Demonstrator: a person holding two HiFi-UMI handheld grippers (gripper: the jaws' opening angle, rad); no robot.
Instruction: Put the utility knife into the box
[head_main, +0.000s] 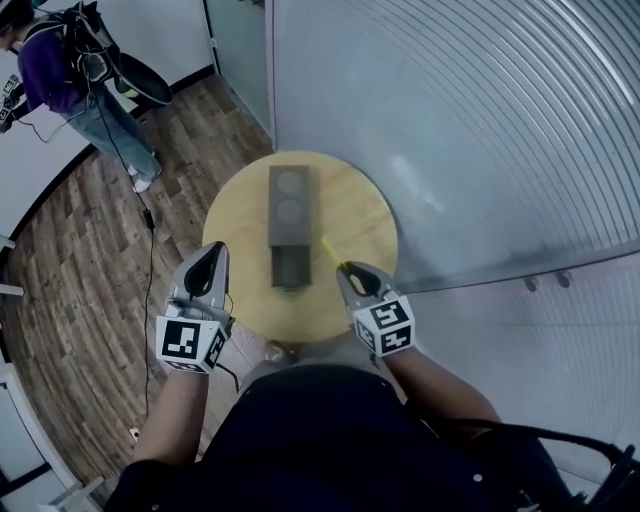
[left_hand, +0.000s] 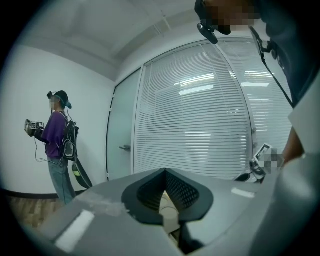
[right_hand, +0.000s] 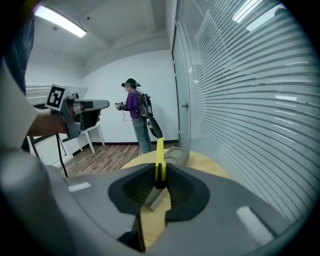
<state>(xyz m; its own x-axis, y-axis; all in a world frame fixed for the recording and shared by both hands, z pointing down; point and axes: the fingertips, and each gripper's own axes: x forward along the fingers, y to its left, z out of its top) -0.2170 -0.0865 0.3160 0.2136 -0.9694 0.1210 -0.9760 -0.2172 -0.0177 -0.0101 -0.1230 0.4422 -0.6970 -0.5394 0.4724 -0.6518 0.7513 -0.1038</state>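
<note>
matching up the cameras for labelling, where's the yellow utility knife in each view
Head view: the utility knife sticks out up and left from the right gripper, just right of the box.
Left gripper view: not in it.
Right gripper view: centre, upright, pinched between the jaws.
Shared landmark: the person in the purple top, top left in the head view, at the left in the left gripper view, mid-frame in the right gripper view.

Round worktop (head_main: 240, 230): pale wood, matt, fine grain showing. The box (head_main: 290, 215) is dark grey, dull and smooth. The utility knife (right_hand: 159, 152) reads as bright yellow plastic with a slight gloss. Right tongs (right_hand: 160, 175) and left tongs (left_hand: 164, 171) have smooth matt grey plastic shells, with black ribbed, rubbery-looking pads (right_hand: 182, 190). Floor (head_main: 90, 280) is dark wood plank with streaky grain. Blinds (head_main: 450, 120) are pale slats with a soft sheen.
</note>
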